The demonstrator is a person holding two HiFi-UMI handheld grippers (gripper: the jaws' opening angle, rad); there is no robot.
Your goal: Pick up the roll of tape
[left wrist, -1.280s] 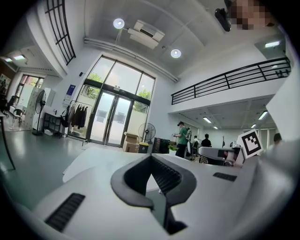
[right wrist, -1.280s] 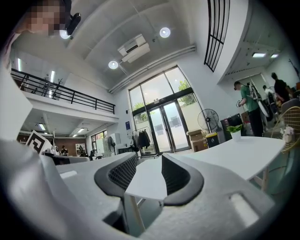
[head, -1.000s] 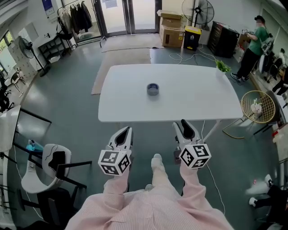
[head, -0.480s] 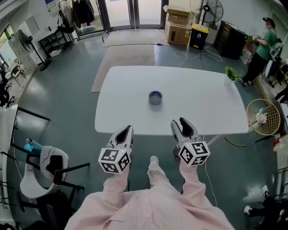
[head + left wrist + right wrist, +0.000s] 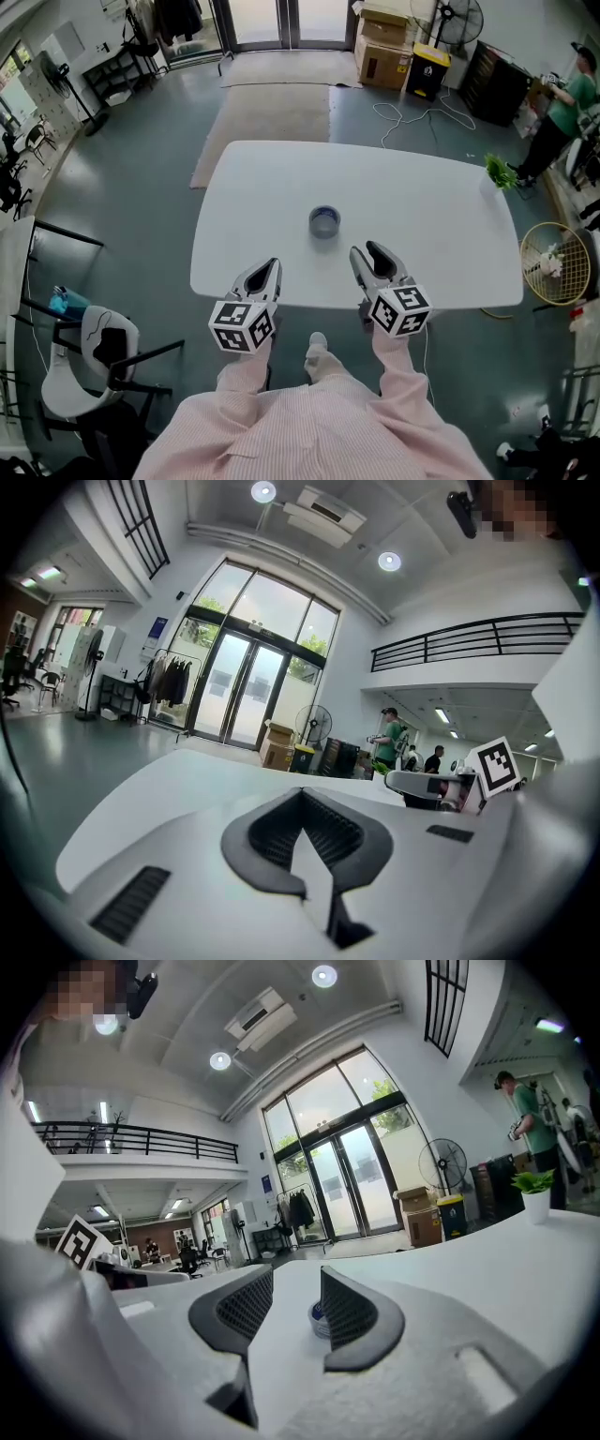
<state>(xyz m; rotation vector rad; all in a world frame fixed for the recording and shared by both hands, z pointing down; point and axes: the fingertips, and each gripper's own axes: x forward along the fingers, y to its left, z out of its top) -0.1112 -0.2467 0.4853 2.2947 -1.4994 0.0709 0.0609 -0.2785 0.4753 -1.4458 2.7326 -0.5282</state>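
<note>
Change: over the past second the table (image 5: pixel 422 206) has drawn nearer in the head view. Both grippers, then short of its near edge, now show their tips over that edge.
Meaning for task: this looks like the approach, nearly closed. The pick itself is not yet begun.
Roll of tape (image 5: pixel 324 222): lies flat near the table's middle, in the same place on the top as before, and nothing touches it.
Right gripper (image 5: pixel 375 258): jaws apart and holding nothing. In its own view the roll of tape (image 5: pixel 317 1321) shows between them, farther ahead.
Left gripper (image 5: pixel 265 272): jaws together at the tips, holding nothing.
Edges: the near edge runs beneath both grippers. A plant (image 5: pixel 497 171) stands at the far right corner, well apart from the roll.
Open room: bare tabletop lies all round the roll, so a straight reach forward seems unobstructed.
</note>
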